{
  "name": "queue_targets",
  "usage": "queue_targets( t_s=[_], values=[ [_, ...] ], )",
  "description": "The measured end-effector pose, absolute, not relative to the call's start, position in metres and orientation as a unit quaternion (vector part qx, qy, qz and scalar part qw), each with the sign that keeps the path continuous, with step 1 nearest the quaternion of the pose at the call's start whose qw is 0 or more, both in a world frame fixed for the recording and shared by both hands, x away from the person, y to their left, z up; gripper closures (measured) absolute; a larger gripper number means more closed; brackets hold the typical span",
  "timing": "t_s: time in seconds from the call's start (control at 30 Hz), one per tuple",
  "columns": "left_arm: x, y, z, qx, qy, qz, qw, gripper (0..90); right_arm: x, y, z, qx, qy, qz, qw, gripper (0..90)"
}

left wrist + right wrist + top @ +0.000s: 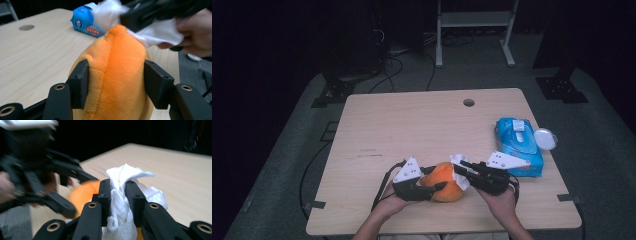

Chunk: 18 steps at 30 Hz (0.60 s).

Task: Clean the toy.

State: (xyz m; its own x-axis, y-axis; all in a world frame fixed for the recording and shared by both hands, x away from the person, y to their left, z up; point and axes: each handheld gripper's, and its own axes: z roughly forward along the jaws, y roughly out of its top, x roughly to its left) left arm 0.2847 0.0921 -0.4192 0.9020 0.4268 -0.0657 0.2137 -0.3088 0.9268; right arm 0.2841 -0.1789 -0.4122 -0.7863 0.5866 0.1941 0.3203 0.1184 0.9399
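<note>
In the high view, the left gripper [438,186] lies low over the near edge of the pale wooden tabletop [412,125], its two black jaws reaching to either side of a round orange plush toy [446,183] and clasping it. The right gripper [460,169] comes in from the other side, its tips touching the top of the toy just across from the left gripper, with a crumpled white wipe [459,172] pinched in them. Just behind and to the outer side of the right gripper lies a blue plastic pack of wet wipes [517,145], and a small white round lid [545,138] sits at the far side of that pack, at the tabletop's edge.

In the left gripper view, the left gripper [116,83] has its pads pressed into both flanks of the orange plush toy [117,82], which fills the space between them and rises ahead of the jaws. Beyond the toy's top the white wipe [160,32] rests on the plush, carried by the blurred right gripper and the hand [197,32] that bears it. The blue pack [86,22] lies farther ahead on the tabletop [32,55].

In the right gripper view, the right gripper [117,192] is nearly closed, squeezing the white wipe [120,202] tightly between its pads; the cloth bunches out above and below them. Just beyond its left jaw shows the orange toy [83,193], with the blurred left gripper [72,195] around it.
</note>
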Motion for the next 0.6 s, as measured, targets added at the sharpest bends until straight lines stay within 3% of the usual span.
queue_targets(
  t_s=[0.17,0.23,0.3,0.47,0.6],
  values=[
    [0.293,0.100,-0.427,0.792,0.190,0.048,0.578,17.3,0.293,-0.185,-0.420,0.324,0.738,0.581,0.115,75.1],
    [0.294,0.100,-0.435,0.801,0.189,0.061,0.565,16.4,0.293,-0.185,-0.421,0.325,0.738,0.579,0.118,75.1],
    [0.294,0.097,-0.439,0.807,0.185,0.077,0.555,16.7,0.293,-0.185,-0.419,0.328,0.737,0.579,0.118,75.1],
    [0.289,0.094,-0.429,0.807,0.188,0.085,0.554,37.6,0.276,-0.179,-0.400,0.291,0.735,0.592,0.160,75.3],
    [0.289,0.099,-0.421,0.798,0.194,0.064,0.567,41.7,0.270,-0.175,-0.394,0.272,0.734,0.600,0.165,75.3]
  ],
)
